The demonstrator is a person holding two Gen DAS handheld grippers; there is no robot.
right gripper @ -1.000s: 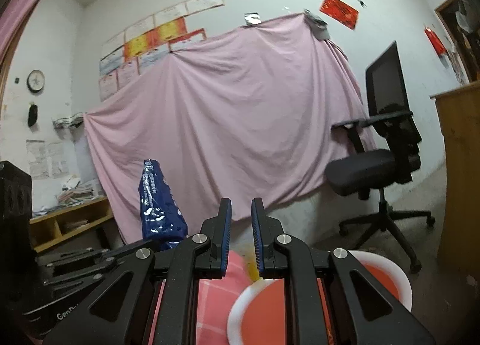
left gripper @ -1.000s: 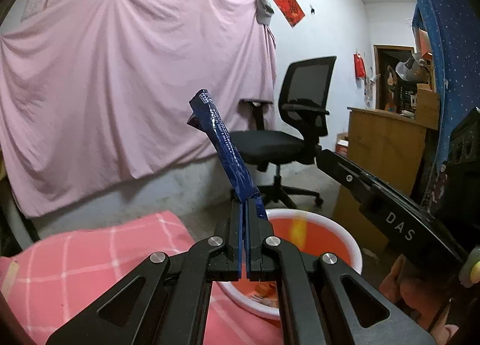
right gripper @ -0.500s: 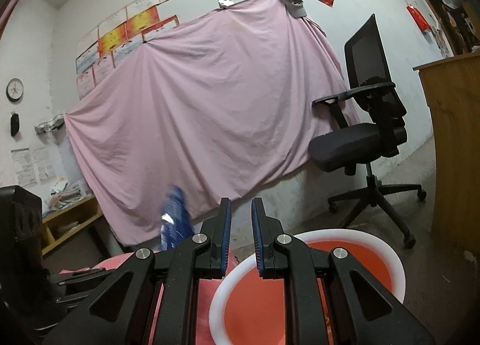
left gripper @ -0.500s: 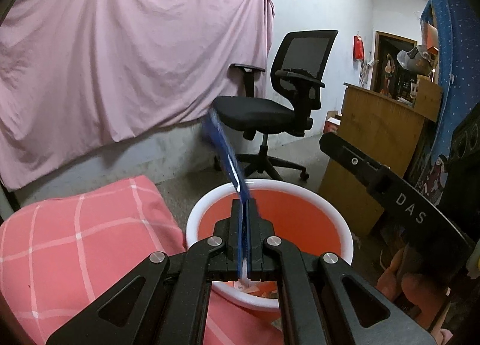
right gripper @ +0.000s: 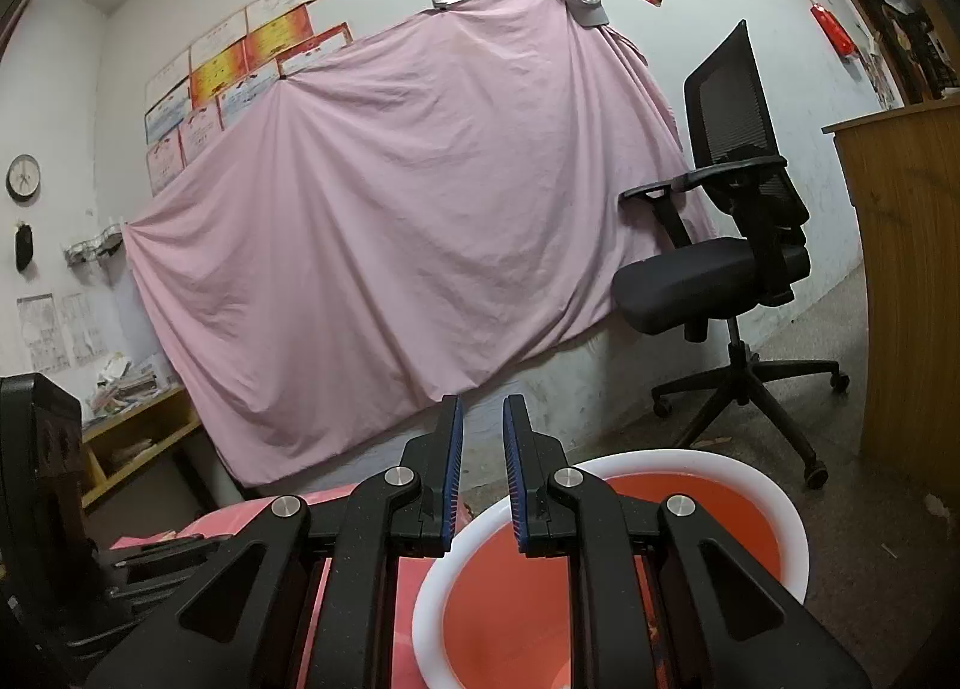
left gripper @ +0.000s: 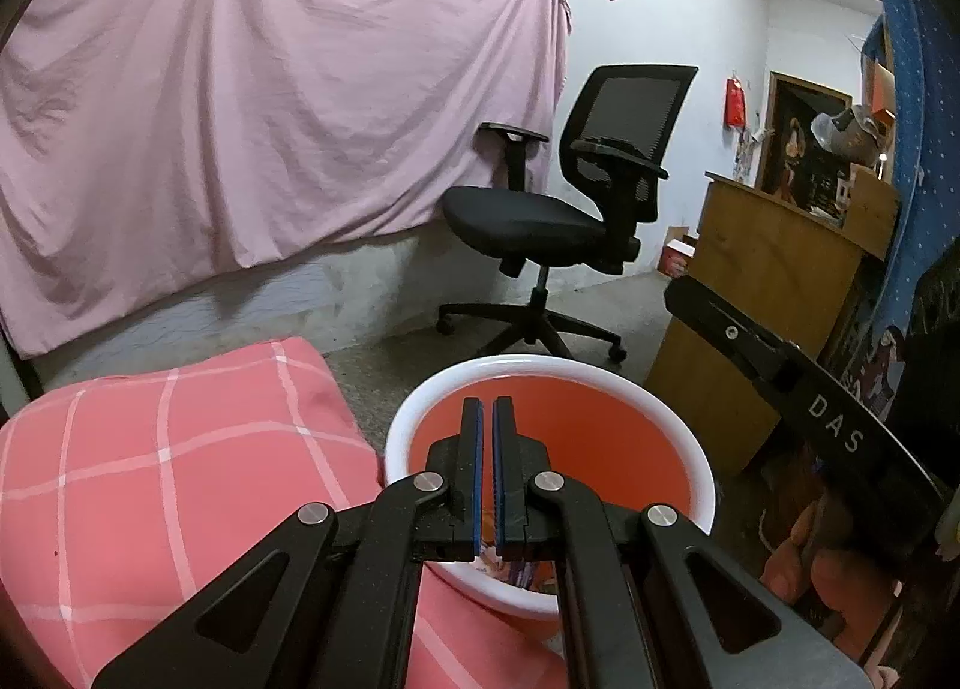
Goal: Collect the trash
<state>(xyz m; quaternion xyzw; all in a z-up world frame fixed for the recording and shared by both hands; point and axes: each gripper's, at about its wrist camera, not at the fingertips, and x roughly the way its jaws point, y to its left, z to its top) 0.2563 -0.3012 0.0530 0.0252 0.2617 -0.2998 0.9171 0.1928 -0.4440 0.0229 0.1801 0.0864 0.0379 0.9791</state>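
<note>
An orange bin with a white rim [left gripper: 606,374] stands beside the pink checked surface [left gripper: 150,461]. My left gripper [left gripper: 486,410] hovers over the bin with a narrow gap between its jaws and nothing in them. Some wrappers [left gripper: 510,566] lie at the bin's bottom, mostly hidden by the gripper. In the right wrist view my right gripper [right gripper: 483,410] is open and empty, just left of and above the same bin [right gripper: 774,494]. The blue wrapper is out of sight.
A black office chair [left gripper: 570,209] stands behind the bin, in front of a pink sheet [left gripper: 270,89] hung on the wall. A wooden cabinet [left gripper: 762,293] is at the right. The right gripper's body [left gripper: 798,395] crosses the left wrist view's right side.
The left gripper, which held a blue wrapper upright, tilted down over the bin and opened slightly; the wrapper is gone from its jaws. The right gripper stayed open over the bin's edge.
</note>
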